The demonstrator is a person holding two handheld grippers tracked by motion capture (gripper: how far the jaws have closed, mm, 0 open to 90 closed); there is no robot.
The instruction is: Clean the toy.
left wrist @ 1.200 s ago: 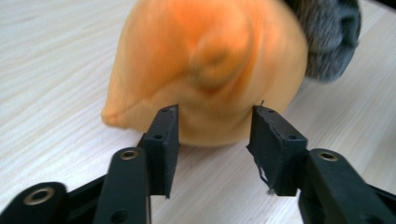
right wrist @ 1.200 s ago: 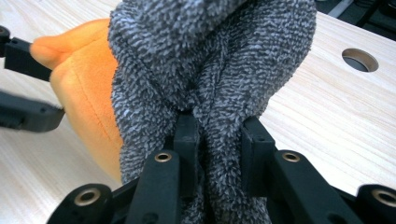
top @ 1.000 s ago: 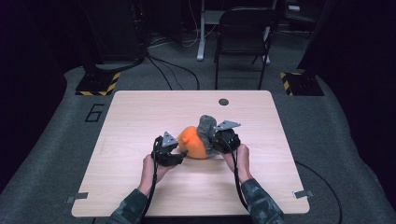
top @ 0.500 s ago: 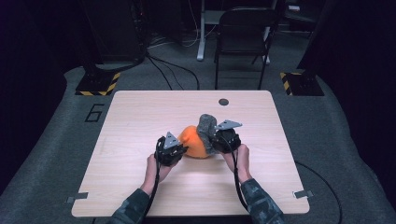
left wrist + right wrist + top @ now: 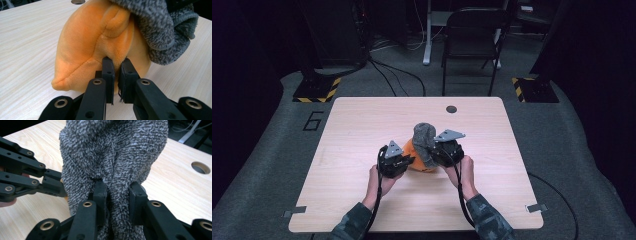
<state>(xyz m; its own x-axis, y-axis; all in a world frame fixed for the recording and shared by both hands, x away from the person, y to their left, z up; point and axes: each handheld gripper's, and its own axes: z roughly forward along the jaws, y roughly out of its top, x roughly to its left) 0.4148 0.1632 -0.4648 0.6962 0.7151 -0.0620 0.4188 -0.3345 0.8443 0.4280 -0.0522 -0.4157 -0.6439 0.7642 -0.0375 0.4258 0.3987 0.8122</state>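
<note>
- Between the left claw (image 5: 115,66) jaws, a thin fold of the orange plush toy (image 5: 95,42) is being pinched — the jaws have just been closing and are now standing almost together on that little ridge of fabric. With so little caught, the fold could be slipping out as soon as the other hand pulls.
- On the right claw (image 5: 117,191), the jaws are clamping a bunched fold of the grey fuzzy sock (image 5: 112,152), which is draping over the toy's top. The pile is loose and stretchy, so a tug may be stretching the knit rather than moving it along the toy.
- From the high view, both claws are crowding the toy from either side, the left claw (image 5: 404,161) low at its flank and the right claw (image 5: 437,150) at the sock (image 5: 424,134) — a careless move risks the linkages knocking together.
- Out on the desk (image 5: 362,120), the toy (image 5: 412,150) is sitting near the middle, touching the wood; an uneven pull could be dragging or tipping it, though it lies well clear of the round hole (image 5: 451,109) near the far edge.
</note>
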